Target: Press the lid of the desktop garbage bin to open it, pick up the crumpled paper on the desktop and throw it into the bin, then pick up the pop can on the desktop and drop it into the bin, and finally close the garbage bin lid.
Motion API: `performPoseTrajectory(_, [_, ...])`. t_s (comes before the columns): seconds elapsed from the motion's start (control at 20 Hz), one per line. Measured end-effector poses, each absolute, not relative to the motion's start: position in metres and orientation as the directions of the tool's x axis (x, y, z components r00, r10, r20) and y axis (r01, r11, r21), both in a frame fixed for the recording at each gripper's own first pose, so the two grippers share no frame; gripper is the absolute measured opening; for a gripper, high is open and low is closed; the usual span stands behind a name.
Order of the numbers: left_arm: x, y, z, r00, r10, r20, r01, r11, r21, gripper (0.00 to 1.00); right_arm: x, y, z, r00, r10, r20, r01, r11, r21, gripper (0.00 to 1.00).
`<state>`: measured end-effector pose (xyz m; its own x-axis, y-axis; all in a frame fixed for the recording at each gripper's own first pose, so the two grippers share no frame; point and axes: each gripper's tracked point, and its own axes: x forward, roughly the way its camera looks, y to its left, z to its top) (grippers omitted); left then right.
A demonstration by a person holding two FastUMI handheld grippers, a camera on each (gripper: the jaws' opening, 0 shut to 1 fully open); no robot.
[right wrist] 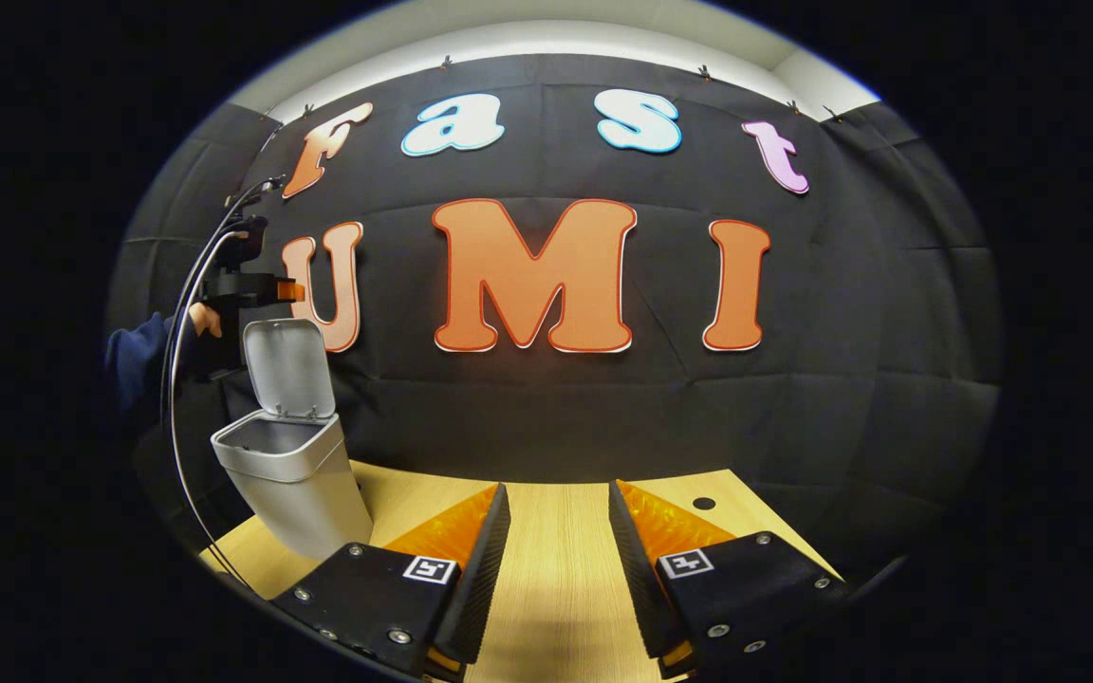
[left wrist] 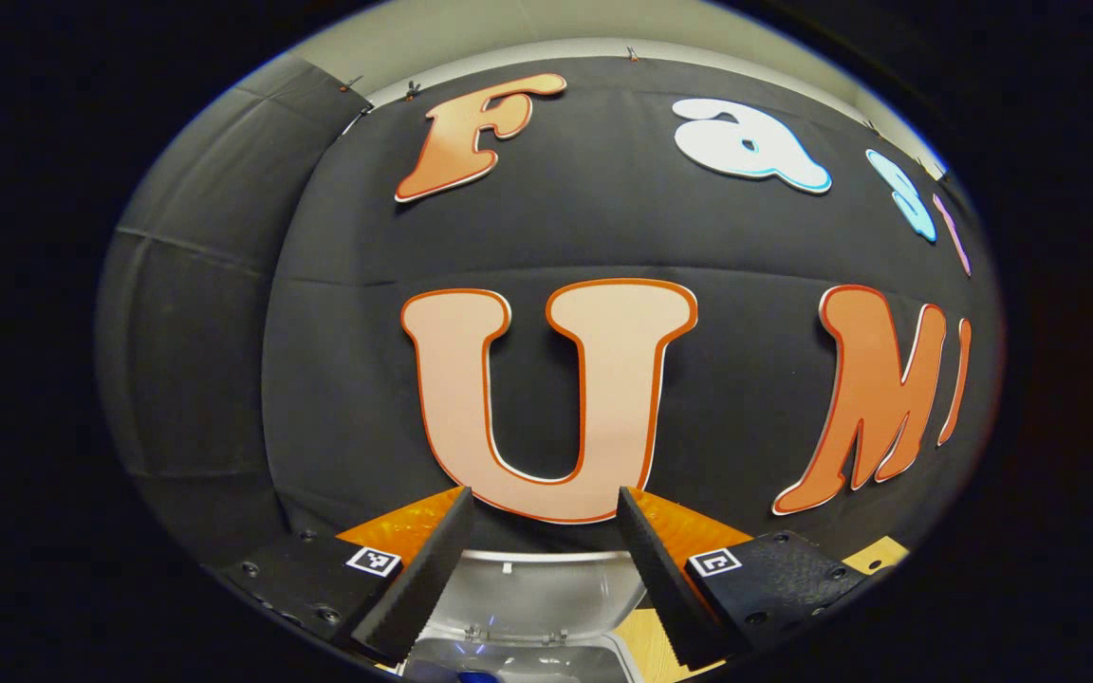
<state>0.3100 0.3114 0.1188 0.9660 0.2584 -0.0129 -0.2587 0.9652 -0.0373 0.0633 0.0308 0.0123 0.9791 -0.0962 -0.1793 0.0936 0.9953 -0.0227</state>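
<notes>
Two fingers of the left gripper (left wrist: 544, 579) are seen spread apart in the left gripper view, with nothing held between them; they are held above the small grey plastic garbage bin (left wrist: 523, 655), whose raised lid (left wrist: 532, 593) is framed in the gap between them. In the right gripper view, the right gripper (right wrist: 554, 569) is likewise seen spread wide and empty, held over the light wooden desktop (right wrist: 556, 531). Farther off on the left of that view, the same bin (right wrist: 300, 484) is seen standing on the desktop near its left edge, its hinged lid (right wrist: 288, 368) tipped up and back so that the mouth is open. Just above and behind the lid, the left gripper (right wrist: 267, 289) is seen, held by a hand (right wrist: 207, 321) in a dark blue sleeve (right wrist: 134, 356), with a black cable (right wrist: 176, 398) looped down beside it. Whether anything lies inside the bin cannot be told.
</notes>
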Motion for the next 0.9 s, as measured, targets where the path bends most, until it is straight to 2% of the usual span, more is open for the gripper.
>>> performPoseTrajectory(0.2, [0.332,0.319,0.097,0.965,0.253,-0.064,-0.253,0.967,0.008,0.94,0.061,0.027,0.01,0.977,-0.109,-0.183,0.106,0.994,-0.027,0.63])
performPoseTrajectory(0.3, [0.334,0.321,0.074,0.962,0.239,-0.136,-0.24,0.971,0.006,0.94,0.06,0.025,0.009,0.975,-0.115,-0.19,0.112,0.993,-0.026,0.63])
performPoseTrajectory(0.35, [0.333,0.322,0.081,0.966,0.24,-0.099,-0.242,0.97,-0.006,0.94,0.061,0.028,0.008,0.975,-0.112,-0.194,0.11,0.994,-0.023,0.63])
performPoseTrajectory(0.4, [0.329,0.32,0.082,0.966,0.233,-0.11,-0.236,0.971,-0.022,0.96,0.06,0.026,0.006,0.974,-0.114,-0.195,0.111,0.993,-0.025,0.63])
performPoseTrajectory(0.45, [0.322,0.32,0.079,0.965,0.234,-0.122,-0.237,0.971,-0.014,0.93,0.061,0.027,0.005,0.974,-0.113,-0.199,0.11,0.994,-0.025,0.63])
performPoseTrajectory(0.9, [0.224,0.282,0.042,0.973,0.187,-0.132,-0.189,0.982,-0.003,0.94,0.07,0.036,-0.006,0.972,-0.071,-0.224,0.074,0.997,0.002,0.63])
